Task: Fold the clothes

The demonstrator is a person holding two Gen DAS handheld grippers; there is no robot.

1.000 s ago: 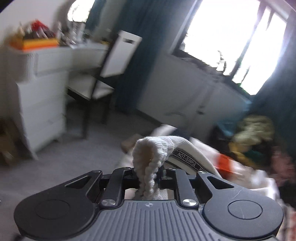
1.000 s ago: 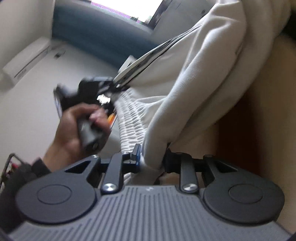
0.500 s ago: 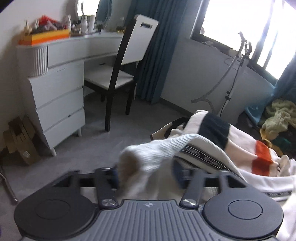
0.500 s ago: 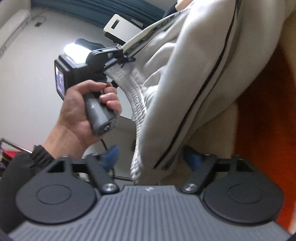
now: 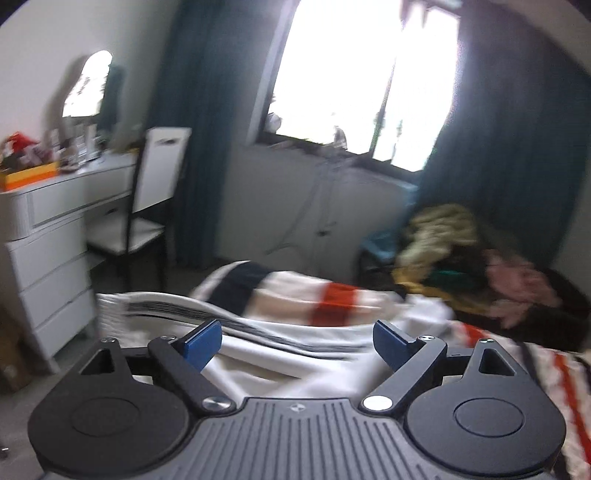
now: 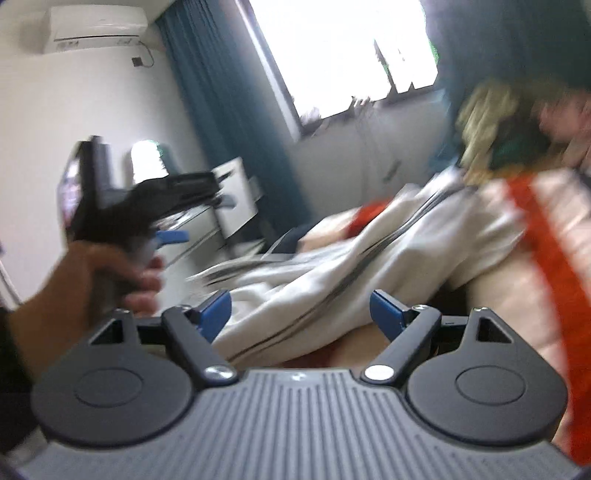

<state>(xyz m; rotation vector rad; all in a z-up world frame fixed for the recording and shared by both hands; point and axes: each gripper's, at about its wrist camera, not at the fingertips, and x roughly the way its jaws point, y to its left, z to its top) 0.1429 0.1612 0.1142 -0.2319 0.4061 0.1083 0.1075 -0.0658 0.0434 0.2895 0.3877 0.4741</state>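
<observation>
A cream garment (image 5: pixel 258 350) with dark stripe trim and a ribbed hem lies spread on the striped blanket (image 5: pixel 332 299). My left gripper (image 5: pixel 297 334) hovers just above it; its jaws are opening and nothing is pinched between the blue pads (image 5: pixel 203 341). In the right wrist view the same garment (image 6: pixel 369 251) drapes across the bed beyond my right gripper (image 6: pixel 299 306), which stands open and free of the cloth. A hand (image 6: pixel 110 280) at the left of that view holds the left gripper (image 6: pixel 199 218). Both views are motion-blurred.
A white dresser (image 5: pixel 55 240) and a white chair (image 5: pixel 147 206) stand at the left. A heap of mixed clothes (image 5: pixel 461 258) lies at the back right of the bed. Dark teal curtains (image 5: pixel 207 129) flank a bright window; an air conditioner (image 6: pixel 96 26) hangs high on the wall.
Both grippers were shut on the garment's ribbed edge, then opened and let it go. The garment dropped onto the bed, and both grippers drew back from it.
</observation>
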